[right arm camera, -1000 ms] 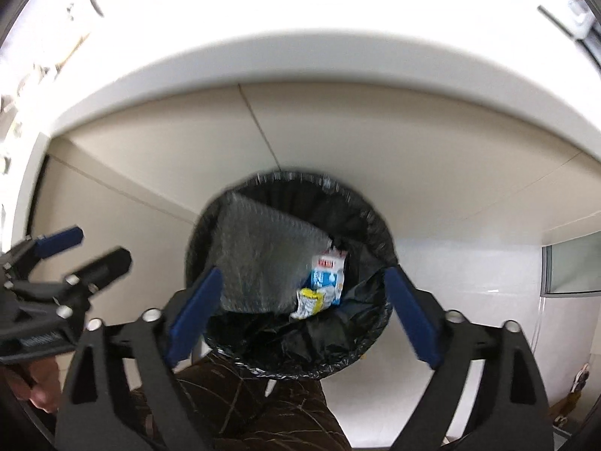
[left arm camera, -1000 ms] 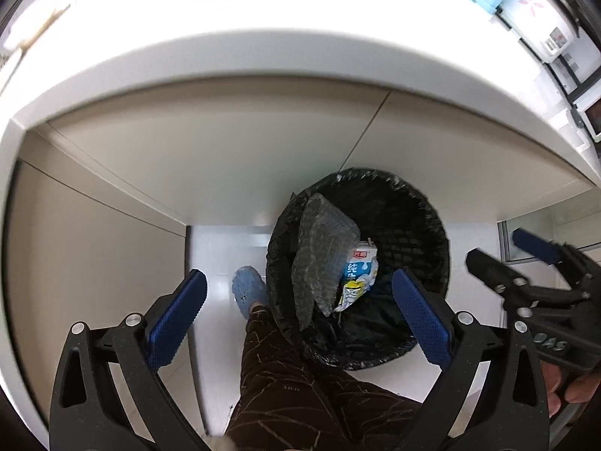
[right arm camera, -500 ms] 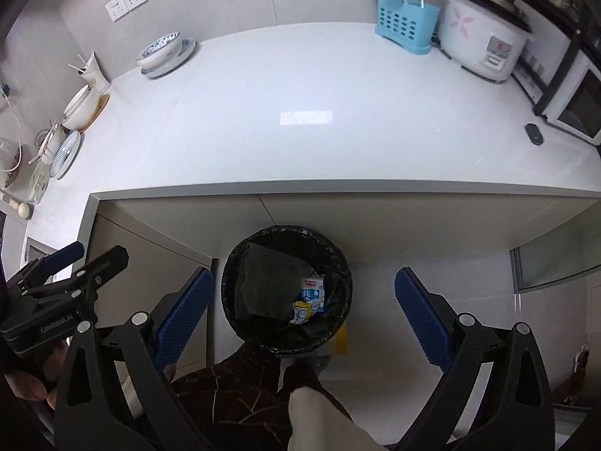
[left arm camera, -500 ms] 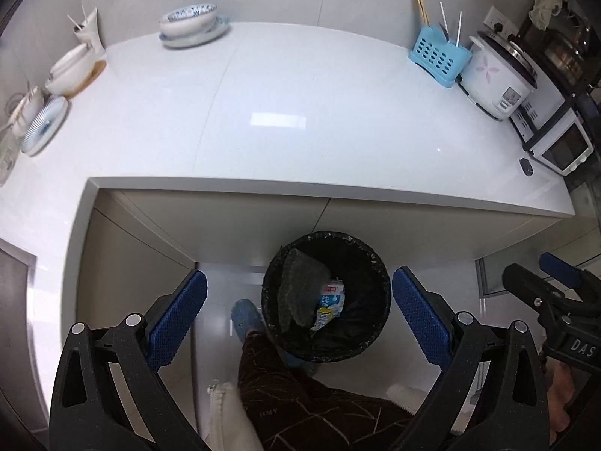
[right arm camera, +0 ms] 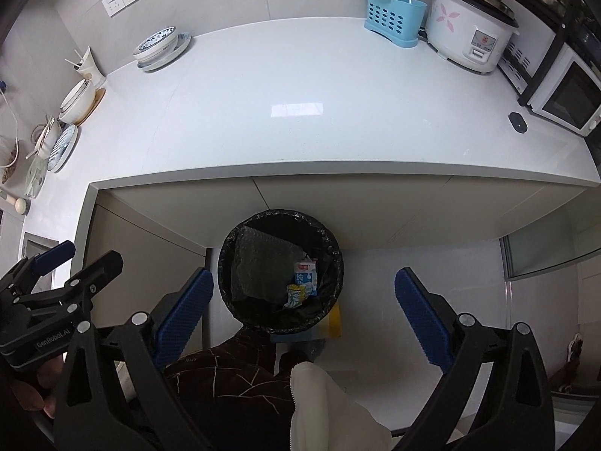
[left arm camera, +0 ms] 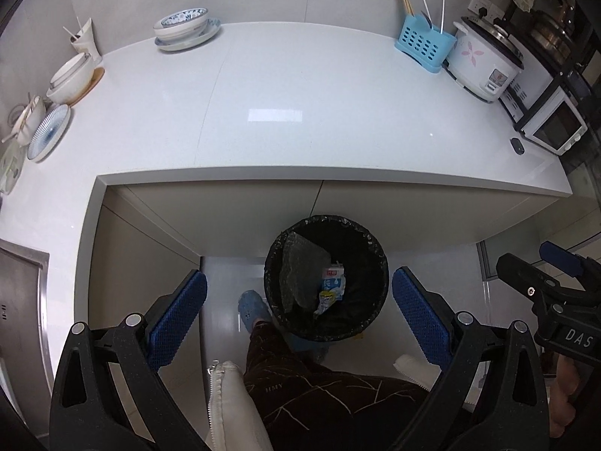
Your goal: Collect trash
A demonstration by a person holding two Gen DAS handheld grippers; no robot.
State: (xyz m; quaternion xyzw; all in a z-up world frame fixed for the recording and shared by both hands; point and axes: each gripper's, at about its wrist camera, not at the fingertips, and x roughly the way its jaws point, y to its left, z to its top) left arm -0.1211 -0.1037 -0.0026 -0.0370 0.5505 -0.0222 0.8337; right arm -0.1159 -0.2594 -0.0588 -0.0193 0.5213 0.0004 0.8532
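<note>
So the counter (left arm camera: 300, 112) up at 12 o'clock looks bare in the middle, with only dishes and appliances round the edges. All the trash we can spot already sits in the bin (left arm camera: 326, 276) on the floor, just under the counter's front edge.

Biggest piece in there is the bubble wrap (left arm camera: 296, 267), leaning at about 9 o'clock inside the liner. We reckon it's super light and floppy, a bit slick, so pinch an edge or a bunched fold. At 3 o'clock of it, touching, is the milk carton (left arm camera: 332, 282): light, crushable card, best grabbed across its flat sides. Below that is a small crumpled wrapper (left arm camera: 323, 298), flimsy stuff.

Our left gripper (left arm camera: 298, 317) and right gripper (right arm camera: 303, 317) are both spread wide with nothing between the pads.

Can't see the bin's bottom, it's all black liner. The print on the carton is too small to read.
</note>
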